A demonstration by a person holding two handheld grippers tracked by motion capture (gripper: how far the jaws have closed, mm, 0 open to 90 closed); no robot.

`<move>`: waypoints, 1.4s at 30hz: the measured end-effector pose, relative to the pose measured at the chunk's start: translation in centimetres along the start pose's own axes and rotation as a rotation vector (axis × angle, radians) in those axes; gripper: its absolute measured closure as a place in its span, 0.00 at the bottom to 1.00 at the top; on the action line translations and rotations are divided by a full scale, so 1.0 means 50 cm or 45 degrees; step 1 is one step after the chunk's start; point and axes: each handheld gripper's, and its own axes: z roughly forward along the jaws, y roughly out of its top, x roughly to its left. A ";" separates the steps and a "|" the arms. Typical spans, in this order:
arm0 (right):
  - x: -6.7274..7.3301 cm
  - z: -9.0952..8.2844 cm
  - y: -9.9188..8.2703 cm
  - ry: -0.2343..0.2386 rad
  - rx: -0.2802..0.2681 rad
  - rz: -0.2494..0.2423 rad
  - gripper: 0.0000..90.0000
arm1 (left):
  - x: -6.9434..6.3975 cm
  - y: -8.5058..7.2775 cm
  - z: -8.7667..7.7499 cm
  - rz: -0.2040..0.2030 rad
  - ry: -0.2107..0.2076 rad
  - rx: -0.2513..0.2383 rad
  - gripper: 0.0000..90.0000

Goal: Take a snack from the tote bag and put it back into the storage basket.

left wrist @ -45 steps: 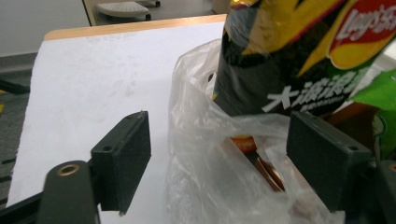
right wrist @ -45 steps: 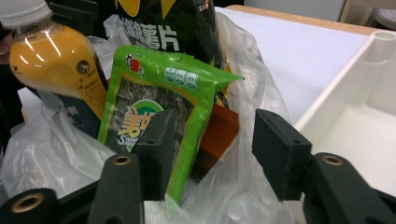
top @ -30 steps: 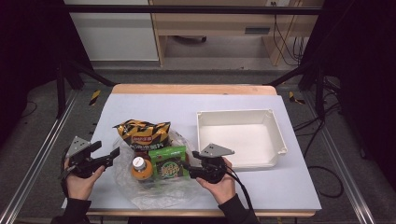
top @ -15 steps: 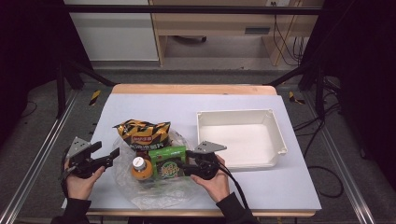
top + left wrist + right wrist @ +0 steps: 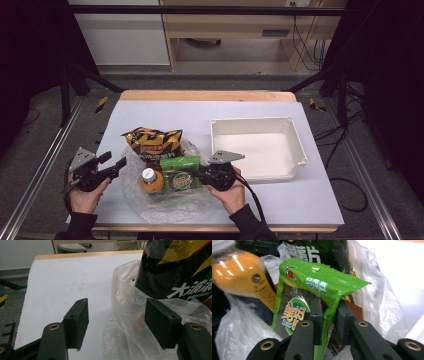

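A clear plastic bag (image 5: 165, 205) lies at the table's near edge, with an orange bottle (image 5: 150, 181), a green snack packet (image 5: 181, 177) and a black-and-yellow chip bag (image 5: 152, 142) on it. My right gripper (image 5: 197, 175) has just been closing and now pinches the right edge of the green packet (image 5: 312, 290) between its pads (image 5: 328, 312). The bottle (image 5: 239, 272) lies beside the packet. My left gripper (image 5: 114, 161) has just been closing but is still open. Its jaws (image 5: 117, 305) straddle a fold of the plastic bag (image 5: 130, 315) in front of the chip bag (image 5: 175, 267).
A white tray (image 5: 295, 145) sits to the right of the pile, close behind my right hand. The pale table top (image 5: 190, 115) stretches behind the pile to a wooden far edge. Metal rails run along both sides of the table.
My right gripper's jaws have come together on the edge of the green packet. The left hand has stayed where it was beside the plastic bag.
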 end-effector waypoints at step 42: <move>0.010 -0.043 0.003 -0.017 -0.134 0.011 0.94 | -0.005 -0.001 -0.008 0.010 0.025 -0.003 0.36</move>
